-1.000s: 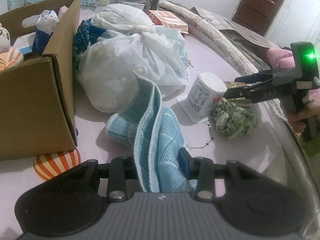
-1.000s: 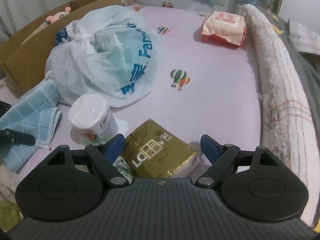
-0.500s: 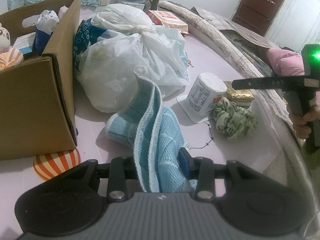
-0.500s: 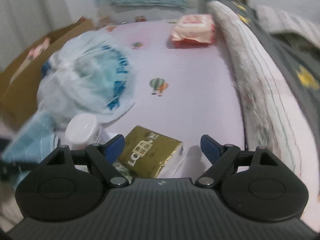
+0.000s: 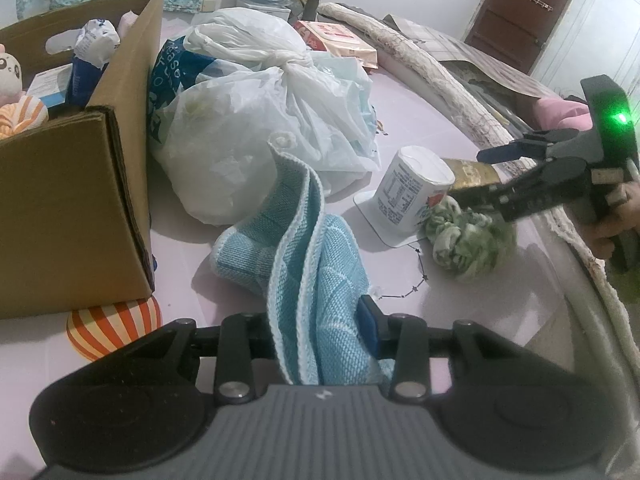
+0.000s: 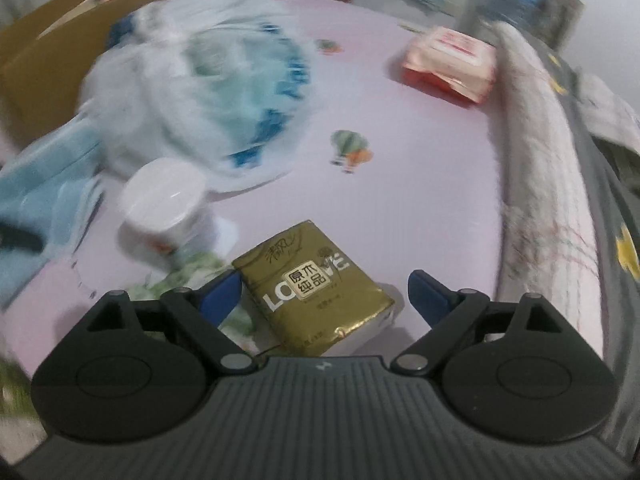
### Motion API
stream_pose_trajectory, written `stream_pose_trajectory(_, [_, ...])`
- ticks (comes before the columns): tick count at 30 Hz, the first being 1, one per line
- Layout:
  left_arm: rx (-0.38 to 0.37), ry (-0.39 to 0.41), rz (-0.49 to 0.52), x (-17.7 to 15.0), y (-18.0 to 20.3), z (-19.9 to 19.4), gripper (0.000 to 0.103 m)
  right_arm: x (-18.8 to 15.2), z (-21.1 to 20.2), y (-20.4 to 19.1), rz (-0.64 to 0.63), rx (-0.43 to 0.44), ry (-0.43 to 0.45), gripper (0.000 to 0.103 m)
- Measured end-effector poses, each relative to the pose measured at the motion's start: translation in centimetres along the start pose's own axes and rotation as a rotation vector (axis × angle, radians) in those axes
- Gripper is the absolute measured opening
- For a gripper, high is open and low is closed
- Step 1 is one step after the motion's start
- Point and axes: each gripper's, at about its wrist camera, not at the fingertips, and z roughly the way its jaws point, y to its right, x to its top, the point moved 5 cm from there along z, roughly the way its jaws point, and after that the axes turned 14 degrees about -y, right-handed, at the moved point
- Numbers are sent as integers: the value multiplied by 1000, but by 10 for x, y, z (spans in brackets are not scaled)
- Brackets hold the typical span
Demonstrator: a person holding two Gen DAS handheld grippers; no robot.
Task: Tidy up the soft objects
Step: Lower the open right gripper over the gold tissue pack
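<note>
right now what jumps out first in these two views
The blue knitted cloth clamped in the left gripper, draped up off the pink sheet. Behind it sits a knotted white plastic bag beside the cardboard box. The right gripper stands open over a gold tissue pack.

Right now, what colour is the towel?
Light blue towel with paler edges, clearest in the left wrist view.

I've got the light blue knitted cloth (image 5: 316,276) bunched and pinched at one end, the rest draping onto the pink sheet beside the cardboard box, one white-edged fold standing upright. Further right, a crumpled green-and-white scrunchie (image 5: 468,240) lies beside the upturned white cup. Just behind it sits the gold tissue pack (image 6: 314,280), flat and slightly skewed.
</note>
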Motion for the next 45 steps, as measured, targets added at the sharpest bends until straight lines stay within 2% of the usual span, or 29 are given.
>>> stream_pose_trajectory(4, [-1, 0, 0, 0, 0, 0, 38, -4, 1, 14, 152, 5, 0, 90])
stream_pose_trajectory(6, [-2, 0, 0, 0, 0, 0, 38, -6, -2, 16, 179, 8, 14, 90])
stream_pose_trajectory(8, [-2, 0, 0, 0, 0, 0, 38, -5, -5, 12, 143, 16, 33, 90])
stream_pose_trajectory(12, [-1, 0, 2, 0, 0, -1, 38, 2, 0, -4, -8, -63, 10, 91])
stream_pose_trajectory(14, [1, 1, 2, -1, 0, -1, 38, 6, 5, -11, -66, -74, -4, 91])
stream_pose_trajectory(18, [6, 3, 5, -2, 1, -2, 37, 15, 17, -10, -74, -64, -37, 90])
stream_pose_trajectory(22, [8, 2, 14, -1, 2, -3, 35, 19, 13, -5, -59, -54, -12, 90])
stream_pose_trajectory(25, [8, 0, 18, -1, 3, -4, 34, 23, 5, -9, -124, -67, -3, 91])
stream_pose_trajectory(28, [9, 0, 17, -1, 3, -4, 33, 27, 8, -16, -210, -57, -36, 92])
stream_pose_trajectory(31, [9, 1, 16, -1, 4, -5, 31, 31, 19, -18, -237, -35, -83, 92])
stream_pose_trajectory(34, [6, 2, 18, -3, 4, -6, 30, 33, 28, -10, -191, -7, -122, 88])
stream_pose_trajectory(37, [2, 1, 19, -3, 4, -8, 29, 32, 24, -2, -128, 31, -112, 71])
stream_pose_trajectory(38, [1, 2, 19, -4, 4, -8, 29, 30, 21, 0, -114, 33, -109, 68])
stream_pose_trajectory(43, [-1, 8, 33, -5, 6, -10, 28, 16, 7, 12, 1, 13, -75, 63])
stream_pose_trajectory(45, [-17, 5, 32, -6, 7, -10, 28, 9, -2, 19, 71, 30, -44, 63])
